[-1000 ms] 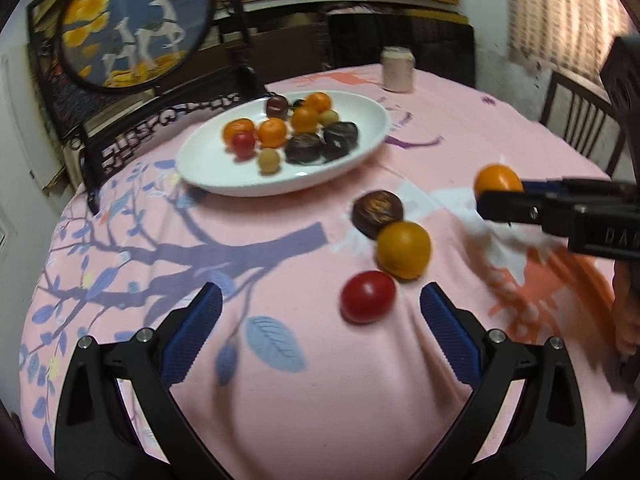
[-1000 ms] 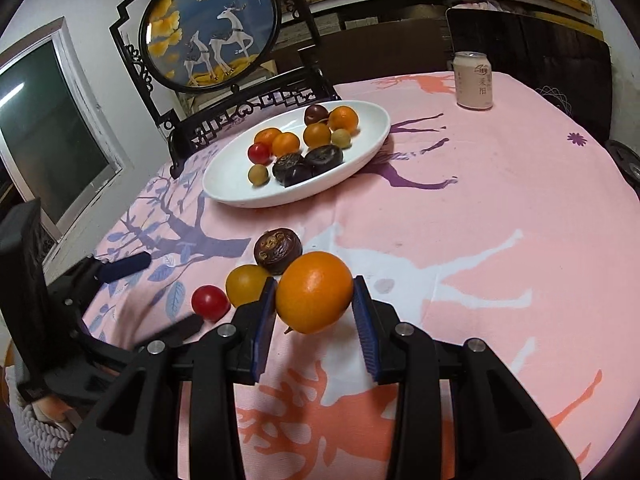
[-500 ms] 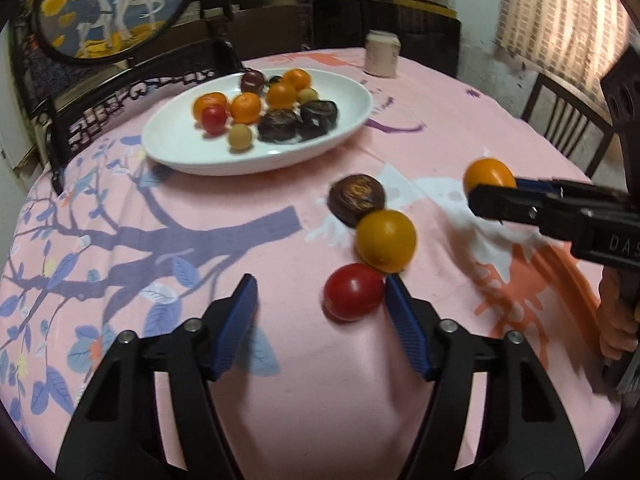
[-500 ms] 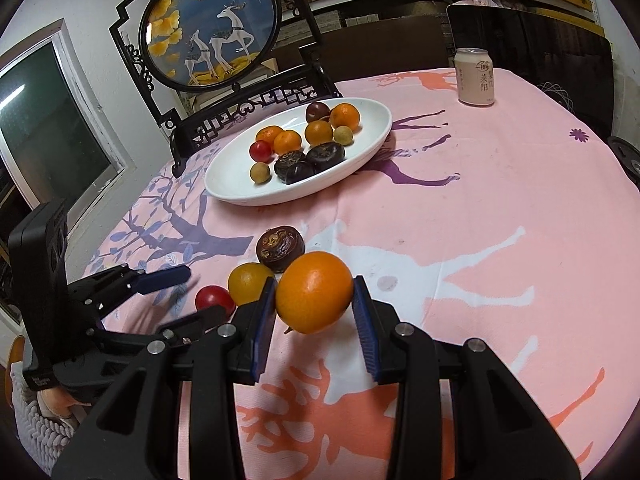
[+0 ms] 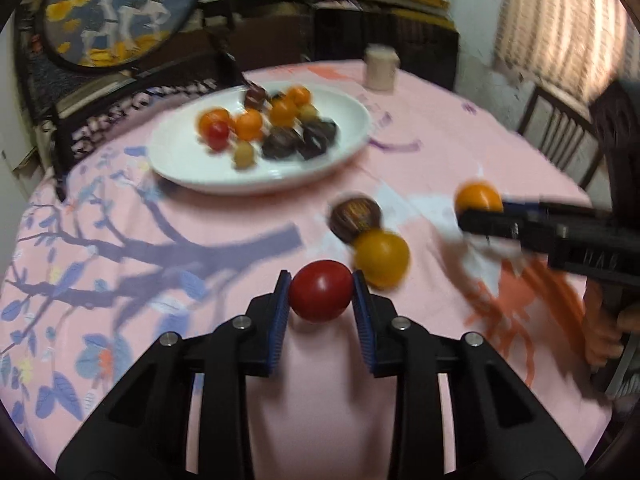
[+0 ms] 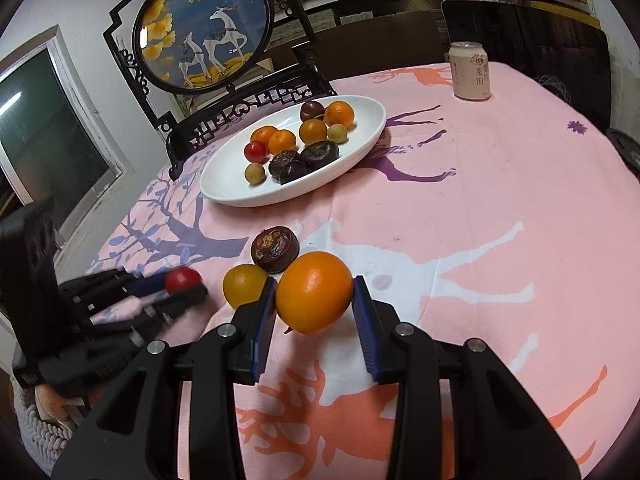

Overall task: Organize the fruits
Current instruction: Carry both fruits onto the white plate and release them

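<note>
My left gripper [image 5: 320, 294] is shut on a red fruit [image 5: 321, 297] just above the pink tablecloth; it also shows in the right wrist view [image 6: 183, 279]. My right gripper [image 6: 314, 300] is shut on an orange [image 6: 314, 292] and holds it above the cloth; the orange also shows in the left wrist view [image 5: 479, 197]. A yellow-orange fruit [image 5: 382, 258] and a dark brown fruit [image 5: 355, 212] lie on the cloth beside the red fruit. A white oval plate [image 5: 188, 160] further back holds several oranges, dark fruits, a red one and small yellow ones.
A drink can [image 6: 470, 71] stands at the table's far side. A framed round deer picture on a black stand [image 6: 204, 36] stands behind the plate. A chair [image 5: 556, 136] stands at the right table edge.
My left gripper has moved forward and closed on the red fruit, which was lying free on the cloth before. The right gripper keeps hold of the orange and has barely moved.
</note>
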Available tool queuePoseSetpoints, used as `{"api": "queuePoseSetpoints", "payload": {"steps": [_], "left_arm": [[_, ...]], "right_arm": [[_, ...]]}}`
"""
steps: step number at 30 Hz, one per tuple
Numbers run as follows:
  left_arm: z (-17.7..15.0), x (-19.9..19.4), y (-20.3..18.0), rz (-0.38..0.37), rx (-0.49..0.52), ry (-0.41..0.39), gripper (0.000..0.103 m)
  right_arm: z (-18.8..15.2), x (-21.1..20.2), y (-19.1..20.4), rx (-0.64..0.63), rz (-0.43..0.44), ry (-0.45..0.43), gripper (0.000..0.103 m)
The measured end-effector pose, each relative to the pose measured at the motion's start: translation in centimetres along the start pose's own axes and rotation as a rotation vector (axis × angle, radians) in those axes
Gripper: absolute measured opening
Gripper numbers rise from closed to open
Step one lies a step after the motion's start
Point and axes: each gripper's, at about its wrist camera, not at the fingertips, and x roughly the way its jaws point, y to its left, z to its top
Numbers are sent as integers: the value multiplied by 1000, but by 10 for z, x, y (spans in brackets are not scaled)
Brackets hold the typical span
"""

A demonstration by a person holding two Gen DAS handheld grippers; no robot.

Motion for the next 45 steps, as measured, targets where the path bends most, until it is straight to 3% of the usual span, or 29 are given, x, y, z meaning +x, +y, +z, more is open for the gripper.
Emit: {"api": "queuePoseSetpoints", "payload": {"steps": [5,9,14,16,17,19,20,23,28,33,39,45], "left_arm": [[42,2,31,66,-65,-45,31],[80,28,55,111,-120,-54,31],[101,59,79,146,-176,-43,32],[101,67,83,150,-189,-49,55],[100,67,84,147,-190,-54,76],[96,64,80,134,-166,-76,80],[96,63,79,141,-158,-76,81],[94,58,78,142,-168,-91,86],[78,47,80,170,-197,-88,90],[58,30,71,128,-218,-85,92],[30,18,18,131,-50,-64,97],[17,9,-36,150,139,-120,98]], "right_arm": [[33,10,2,-11,-11,1,38],[77,33,7,-42,-50,-18,38],[117,72,-2,-18,-96,-37,38],[127,87,-11,16,-98,-39,38],[129,91,-15,32,-96,-52,40],[129,90,-22,49,-87,-86,54],[129,89,-22,42,-81,-95,56],[128,75,-26,38,-81,-136,57],[121,60,-22,51,-49,-119,57],[95,39,-6,-16,-68,-120,61],[67,12,-7,-11,-82,-139,64],[53,-7,-26,77,-91,-153,70]]}}
